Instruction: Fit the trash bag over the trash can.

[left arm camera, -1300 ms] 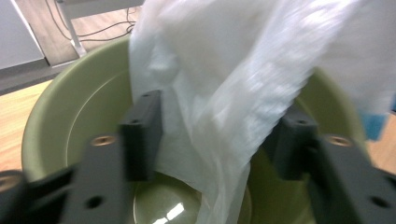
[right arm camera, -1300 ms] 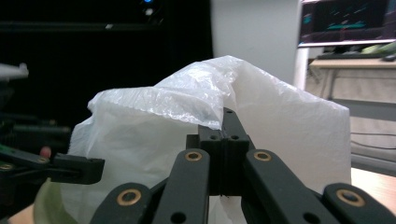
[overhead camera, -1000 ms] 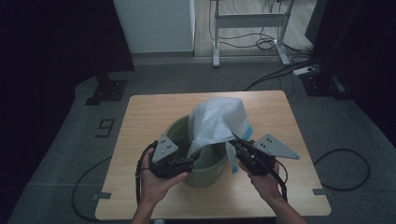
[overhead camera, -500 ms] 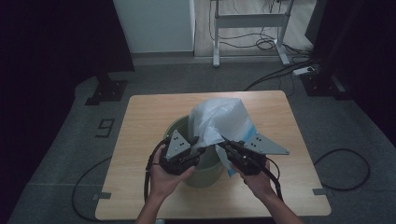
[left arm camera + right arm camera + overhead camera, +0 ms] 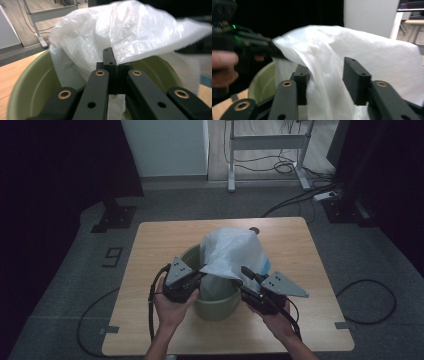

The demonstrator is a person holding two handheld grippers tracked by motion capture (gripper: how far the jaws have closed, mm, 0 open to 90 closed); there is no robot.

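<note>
Nearest the person, the left gripper [image 5: 199, 276] is clamped on an edge of the white plastic bag [image 5: 231, 251], having just closed; in the left gripper view its jaws meet with the film pinched between them. The right gripper [image 5: 246, 273] has just been opening: its jaws stand apart with bag film passing between them, unpressed. Beyond both, the bag billows above the green bin [image 5: 216, 303], partly inside it, on the wooden table [image 5: 150, 240]. Risk: with one side released, the bag hangs from a single pinch point; a pull by the left gripper may drag it out of the bin, tear the thin film or tip the light bin.
</note>
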